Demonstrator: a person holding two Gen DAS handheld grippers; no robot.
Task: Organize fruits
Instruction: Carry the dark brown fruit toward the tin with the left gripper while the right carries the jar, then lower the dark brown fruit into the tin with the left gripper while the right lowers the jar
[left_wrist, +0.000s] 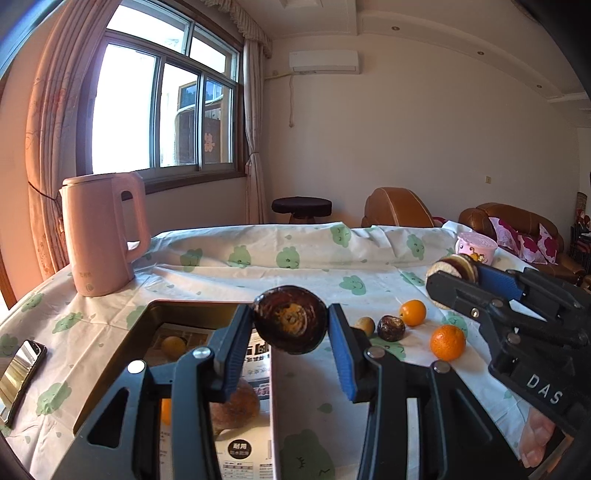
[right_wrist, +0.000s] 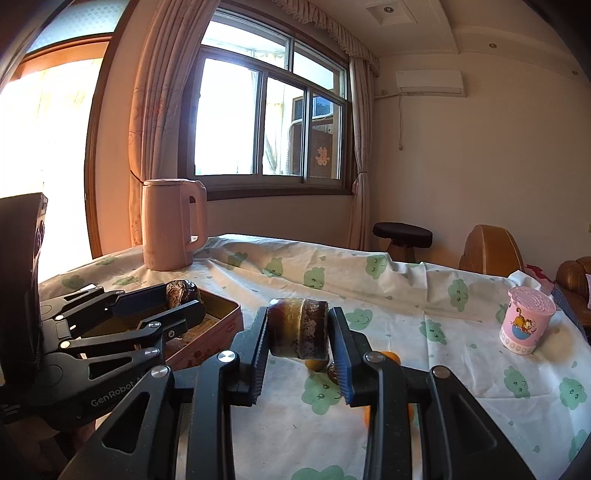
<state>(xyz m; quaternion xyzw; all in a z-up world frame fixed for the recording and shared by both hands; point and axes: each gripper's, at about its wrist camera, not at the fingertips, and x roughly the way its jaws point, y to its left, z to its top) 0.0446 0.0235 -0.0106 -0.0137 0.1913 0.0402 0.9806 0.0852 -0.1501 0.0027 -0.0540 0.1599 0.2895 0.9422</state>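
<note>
With the left gripper (left_wrist: 290, 325) clenched on a dark fruit (left_wrist: 290, 318) at frame centre above the tin (left_wrist: 147, 317) and the right gripper (right_wrist: 297, 334) gripping a 2nd dark fruit (right_wrist: 297, 328), either smooth skin could slip and roll among the oranges (left_wrist: 447, 341) lower right.

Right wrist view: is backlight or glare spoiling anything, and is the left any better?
Right wrist: the doorway and window are blown out, leaving the left claw near-silhouette. Left wrist: window also overexposed, phone glares, but the oranges are evenly lit. Fisheye bends both.
</note>
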